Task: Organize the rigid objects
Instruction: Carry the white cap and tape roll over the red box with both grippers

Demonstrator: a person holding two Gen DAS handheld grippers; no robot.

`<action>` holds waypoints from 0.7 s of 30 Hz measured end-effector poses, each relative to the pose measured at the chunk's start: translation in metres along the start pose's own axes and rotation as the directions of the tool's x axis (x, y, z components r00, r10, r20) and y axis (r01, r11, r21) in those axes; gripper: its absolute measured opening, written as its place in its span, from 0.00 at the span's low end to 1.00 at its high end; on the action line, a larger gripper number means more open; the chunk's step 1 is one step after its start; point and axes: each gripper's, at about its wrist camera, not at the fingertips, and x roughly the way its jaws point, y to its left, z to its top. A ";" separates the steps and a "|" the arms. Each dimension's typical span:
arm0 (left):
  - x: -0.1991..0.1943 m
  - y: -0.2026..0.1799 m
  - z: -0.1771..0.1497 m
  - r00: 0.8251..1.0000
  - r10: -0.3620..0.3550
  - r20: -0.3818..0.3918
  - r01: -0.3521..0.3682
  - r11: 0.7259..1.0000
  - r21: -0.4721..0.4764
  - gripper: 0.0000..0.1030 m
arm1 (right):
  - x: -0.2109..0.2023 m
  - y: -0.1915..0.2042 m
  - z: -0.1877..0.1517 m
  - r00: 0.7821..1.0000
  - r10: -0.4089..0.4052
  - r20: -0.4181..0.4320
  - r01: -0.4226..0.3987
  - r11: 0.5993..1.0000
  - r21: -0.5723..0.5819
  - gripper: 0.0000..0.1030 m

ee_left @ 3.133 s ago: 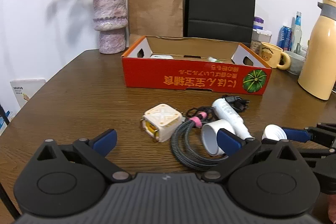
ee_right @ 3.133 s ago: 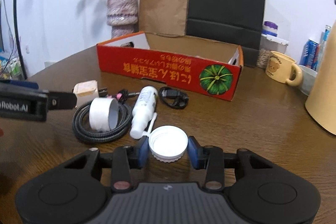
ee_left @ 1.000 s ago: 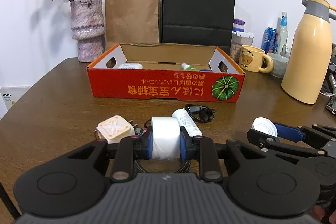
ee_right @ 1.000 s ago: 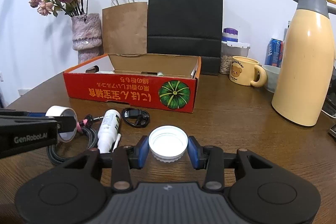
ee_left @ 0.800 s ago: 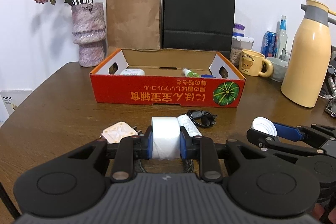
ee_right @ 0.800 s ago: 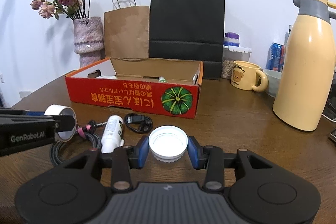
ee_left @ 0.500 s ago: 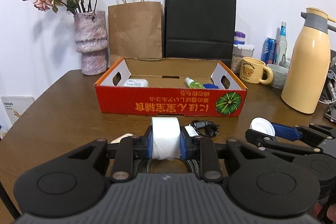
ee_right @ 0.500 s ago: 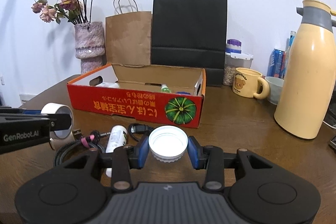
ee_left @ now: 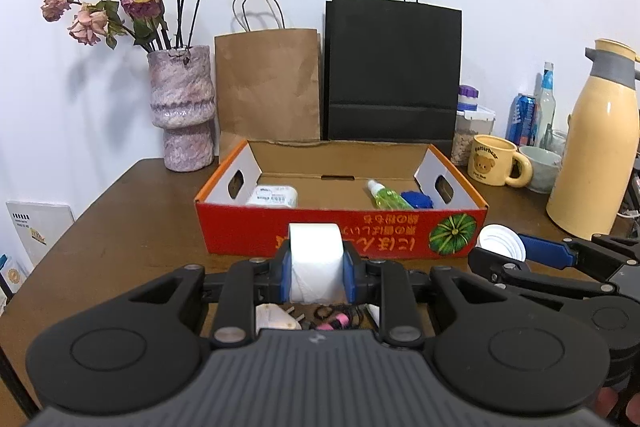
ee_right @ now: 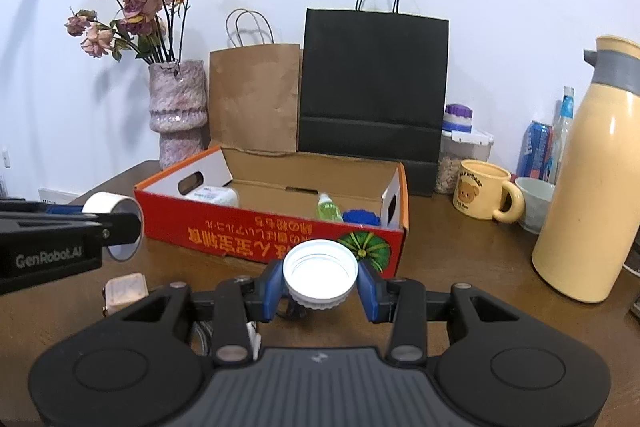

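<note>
My left gripper (ee_left: pixel 315 277) is shut on a white tape roll (ee_left: pixel 315 267) and holds it above the table, in front of the red cardboard box (ee_left: pixel 340 231). The roll also shows in the right wrist view (ee_right: pixel 114 227). My right gripper (ee_right: pixel 320 285) is shut on a white jar lid (ee_right: pixel 320 273), held up before the box (ee_right: pixel 280 237); the lid shows in the left wrist view (ee_left: pixel 500 241). The box holds a white packet (ee_left: pixel 274 195), a green bottle (ee_left: pixel 386 198) and a blue object (ee_left: pixel 418 199).
A cream charger cube (ee_right: pixel 125 289), a cable with a pink tie (ee_left: pixel 340 319) and a white bottle lie on the wooden table below the grippers, mostly hidden. Vase (ee_left: pixel 182 115), brown bag (ee_left: pixel 268 87), black bag (ee_left: pixel 392 71), bear mug (ee_left: pixel 494 161) and yellow thermos (ee_left: pixel 592 147) stand behind and right.
Both grippers have risen and moved toward the box, each still holding its object. The items on the table have dropped out of sight beneath them.
</note>
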 end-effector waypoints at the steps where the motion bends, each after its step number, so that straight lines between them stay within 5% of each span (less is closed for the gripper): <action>1: 0.001 0.001 0.002 1.000 0.000 0.003 0.000 1.000 0.000 0.24 | 0.001 0.001 0.002 1.000 0.001 0.004 -0.001 1.000 -0.001 0.38; 21: 0.045 0.019 0.041 0.998 0.025 0.050 -0.022 0.999 -0.047 0.24 | 0.049 0.019 0.038 0.999 0.009 0.049 -0.009 1.000 0.006 0.38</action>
